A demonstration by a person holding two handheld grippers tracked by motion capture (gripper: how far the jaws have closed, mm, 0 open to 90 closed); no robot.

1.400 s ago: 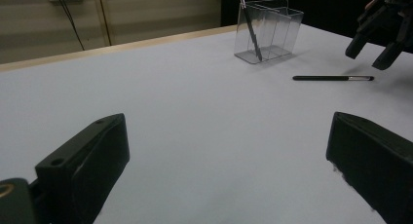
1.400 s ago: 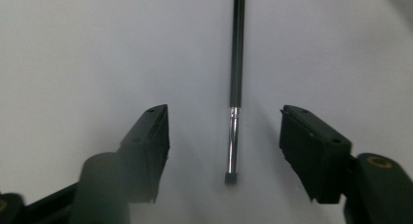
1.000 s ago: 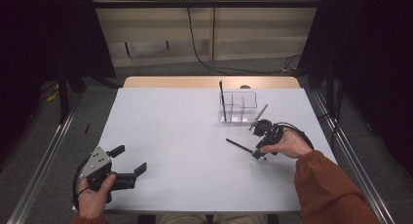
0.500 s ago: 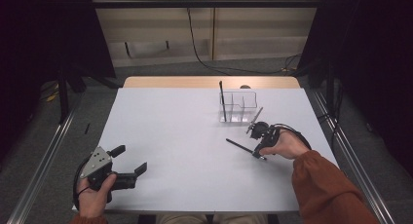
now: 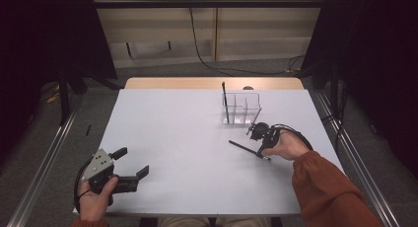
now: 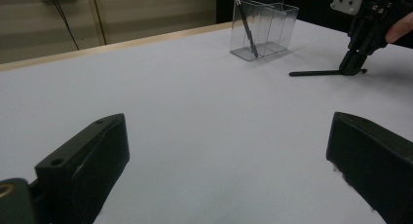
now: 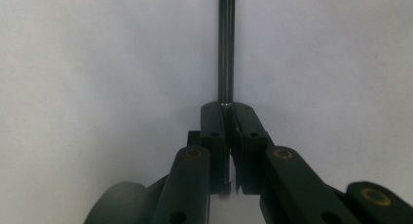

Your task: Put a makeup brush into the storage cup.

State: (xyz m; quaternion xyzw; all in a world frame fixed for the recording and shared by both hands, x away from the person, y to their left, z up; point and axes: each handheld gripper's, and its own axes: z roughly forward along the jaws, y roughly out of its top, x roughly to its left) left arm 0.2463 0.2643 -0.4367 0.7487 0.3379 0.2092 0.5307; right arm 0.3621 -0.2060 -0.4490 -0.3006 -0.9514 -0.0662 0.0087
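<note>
No text, label, brand, number or sign can be read in any view

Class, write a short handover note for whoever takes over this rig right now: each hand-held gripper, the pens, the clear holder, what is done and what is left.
Right hand-held gripper: jaws have just closed on the black pen, which lies on the table.
Left hand-held gripper: open, holding nothing, near the table's front left.
Clear holder: upright, one pen standing in it.
Done: one pen in the holder, second gripped.
Left: probably lift it into the holder.
</note>
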